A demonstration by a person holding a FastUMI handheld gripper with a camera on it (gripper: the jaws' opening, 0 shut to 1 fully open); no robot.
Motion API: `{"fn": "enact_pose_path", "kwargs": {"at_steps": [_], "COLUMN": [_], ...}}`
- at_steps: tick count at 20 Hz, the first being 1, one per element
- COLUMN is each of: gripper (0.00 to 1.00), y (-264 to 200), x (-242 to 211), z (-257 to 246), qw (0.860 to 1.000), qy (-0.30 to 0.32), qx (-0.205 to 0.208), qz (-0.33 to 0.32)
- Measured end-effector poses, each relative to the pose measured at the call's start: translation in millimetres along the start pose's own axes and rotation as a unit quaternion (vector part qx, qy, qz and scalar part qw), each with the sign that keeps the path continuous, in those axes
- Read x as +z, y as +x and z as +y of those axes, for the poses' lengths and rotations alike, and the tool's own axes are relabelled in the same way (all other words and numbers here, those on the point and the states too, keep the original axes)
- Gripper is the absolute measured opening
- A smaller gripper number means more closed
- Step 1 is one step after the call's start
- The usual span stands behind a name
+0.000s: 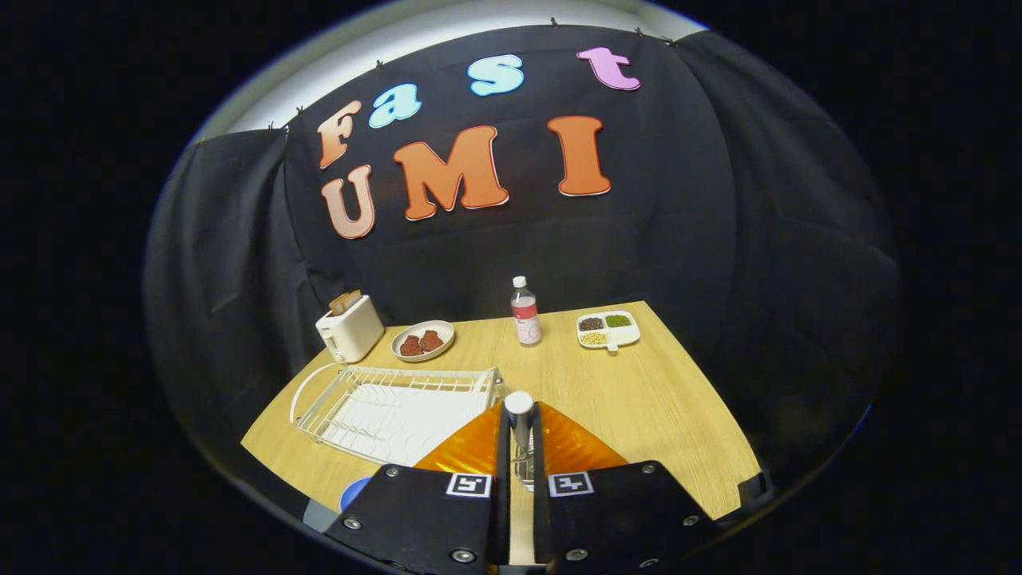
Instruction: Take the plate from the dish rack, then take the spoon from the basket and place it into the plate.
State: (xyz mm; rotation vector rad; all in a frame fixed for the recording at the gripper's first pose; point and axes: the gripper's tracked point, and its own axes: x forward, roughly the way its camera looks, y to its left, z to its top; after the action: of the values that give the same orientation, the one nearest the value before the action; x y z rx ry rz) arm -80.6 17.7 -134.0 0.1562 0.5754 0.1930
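Note:
My gripper [519, 415] hangs over the near part of the wooden table [639, 399], fingers close together. A slim grey handle with a white end, the spoon [519, 407], stands between the fingertips, and both fingers press on it. A shiny part of it shows lower in the gap. Under the fingers lies the orange ribbed plate [575, 447], spreading out to both sides of them. The white wire dish rack [391, 407] stands just left of the fingers with nothing in it. The fingers hide the basket.
Along the back of the table stand a white toaster [349, 329], a plate of brown food [423, 341], a small bottle [524, 313] and a divided dish of beans [608, 329]. A blue object [355, 491] peeks out at the near left edge.

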Motion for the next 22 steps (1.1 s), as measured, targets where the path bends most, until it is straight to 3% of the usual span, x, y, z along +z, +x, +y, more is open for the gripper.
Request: {"fn": "enact_pose_path", "kwargs": {"at_steps": [12, 17, 22], "gripper": [0.12, 0.12, 0.12], "y": [-6.4, 12.1, 22.7], "x": [-56.8, -104.8, -126.2], "z": [118.5, 161.6, 198.5], "qw": [0.987, 0.977, 0.969], "qy": [-0.019, -0.045, -0.039], "qx": [0.145, 0.182, 0.220], "qz": [0.065, 0.106, 0.107]}}
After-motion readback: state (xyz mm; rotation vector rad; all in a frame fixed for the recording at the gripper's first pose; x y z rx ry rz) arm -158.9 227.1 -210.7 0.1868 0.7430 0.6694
